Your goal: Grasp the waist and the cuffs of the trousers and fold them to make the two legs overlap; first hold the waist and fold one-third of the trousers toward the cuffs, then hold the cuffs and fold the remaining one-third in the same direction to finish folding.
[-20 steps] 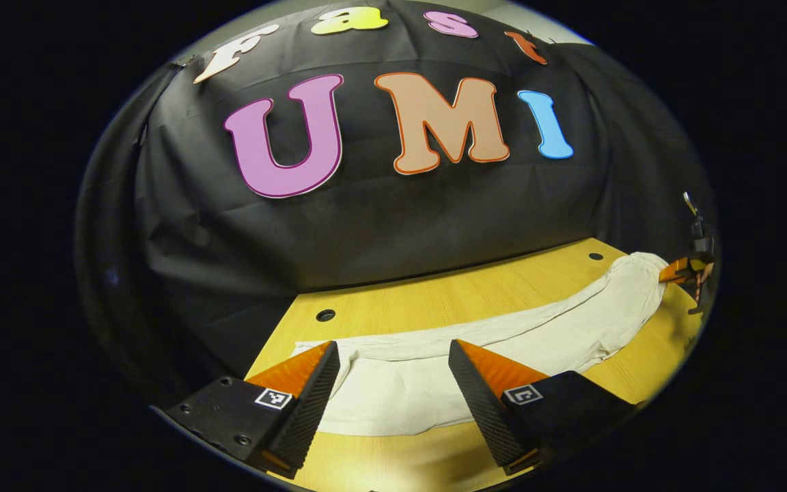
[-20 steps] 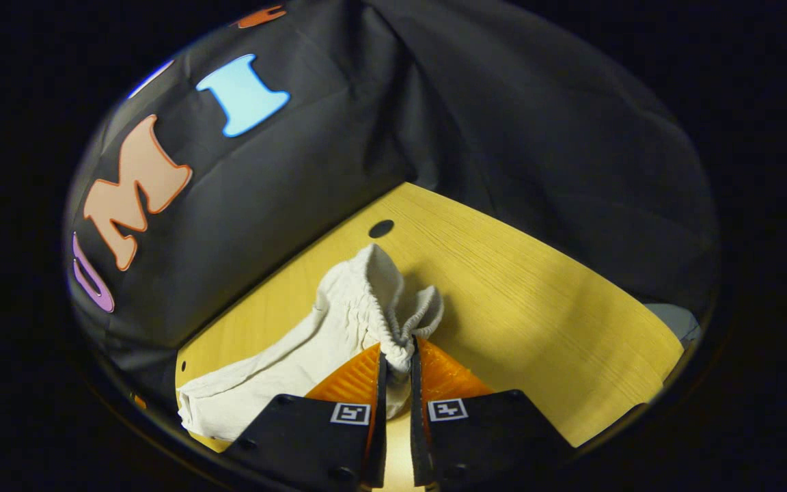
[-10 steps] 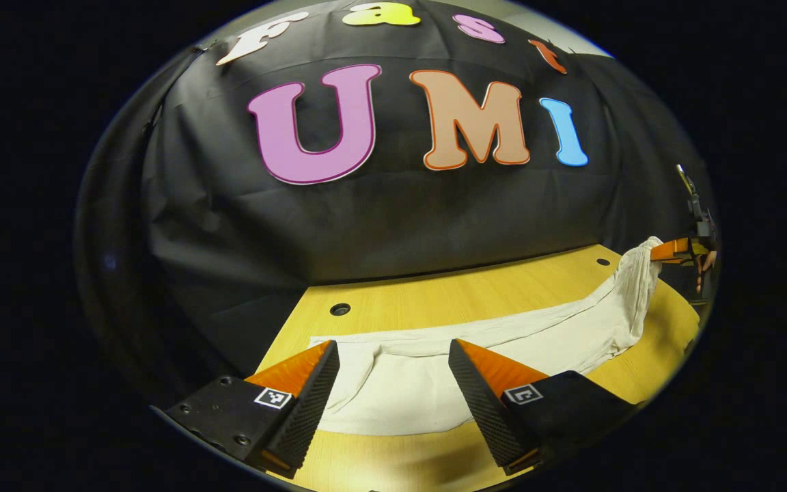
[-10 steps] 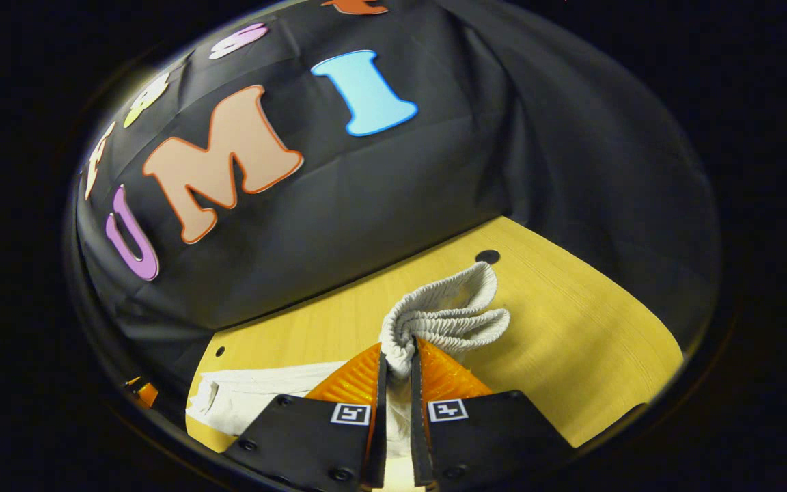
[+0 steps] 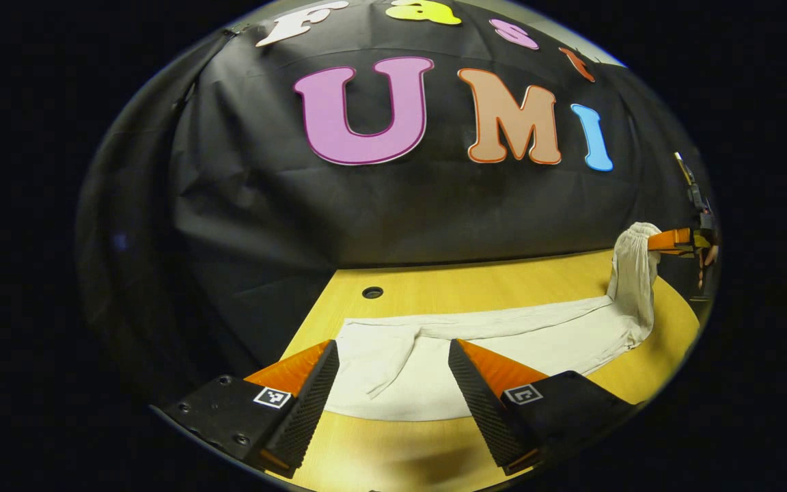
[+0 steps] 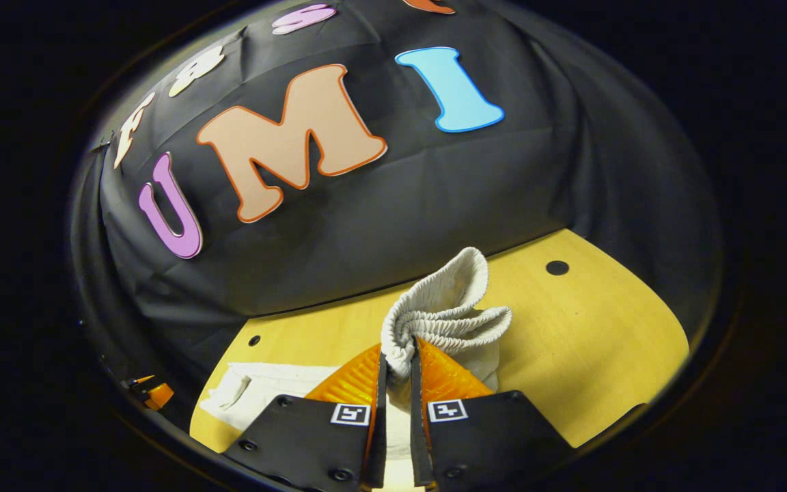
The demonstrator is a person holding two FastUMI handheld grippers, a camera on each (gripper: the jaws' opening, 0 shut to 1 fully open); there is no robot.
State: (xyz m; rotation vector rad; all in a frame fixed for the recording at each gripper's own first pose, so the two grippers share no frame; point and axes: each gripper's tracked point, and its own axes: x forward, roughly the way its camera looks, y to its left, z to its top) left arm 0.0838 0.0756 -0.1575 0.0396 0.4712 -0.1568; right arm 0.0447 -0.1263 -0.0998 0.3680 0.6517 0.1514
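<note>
Waist end lifted, cuff end flat on your table.

The yellow wood-grain table [image 5: 475, 287] carries the long cream cotton trousers [image 5: 516, 335], their cuffs lying flat between the spread fingers of your left gripper [image 5: 393, 369], which grips nothing. Your right gripper [image 6: 395, 369] is clamped on the bunched elastic waist [image 6: 445, 311], held up off the table.

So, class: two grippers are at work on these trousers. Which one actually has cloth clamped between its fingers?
The right gripper: its fingers are shut on the gathered elastic waist, lifted off the table. The left gripper is open above the flat cuffs.
</note>
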